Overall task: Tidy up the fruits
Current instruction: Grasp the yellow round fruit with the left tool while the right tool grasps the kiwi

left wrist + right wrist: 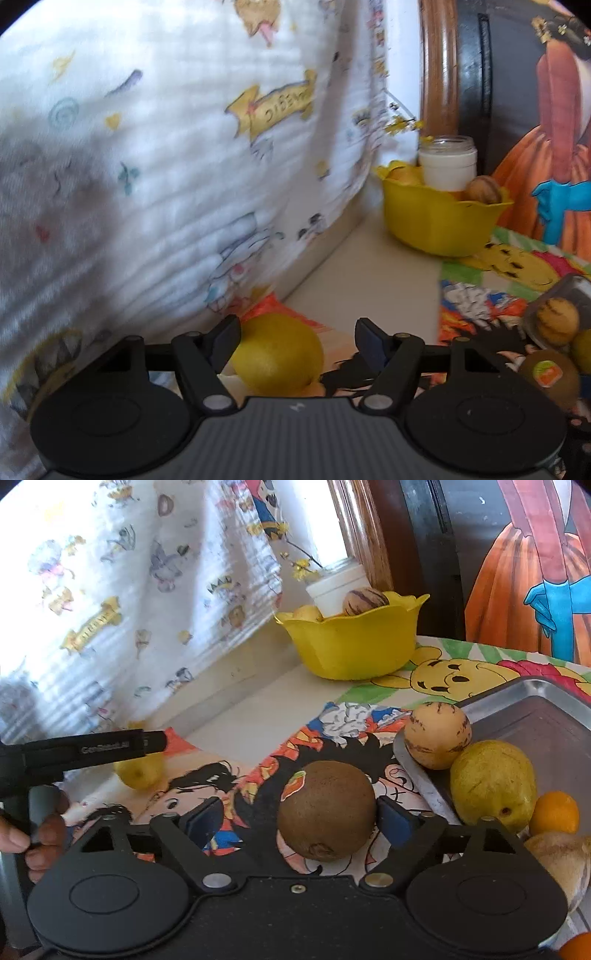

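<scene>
The kiwi is lying on the cartoon cloth, near-left of the metal tray. The right gripper is straddling it, jaws parted, right pad touching. The left gripper is bracketing a lemon, unclamped. Centring before squeezing is looking wise.

A pale surface runs across the middle of the frame, partly covered by a colourful cartoon-print cloth. At upper centre a yellow bowl stands on it. A metal tray lies at right. A brown kiwi rests on the cloth at lower centre; a yellow lemon sits at left.
</scene>
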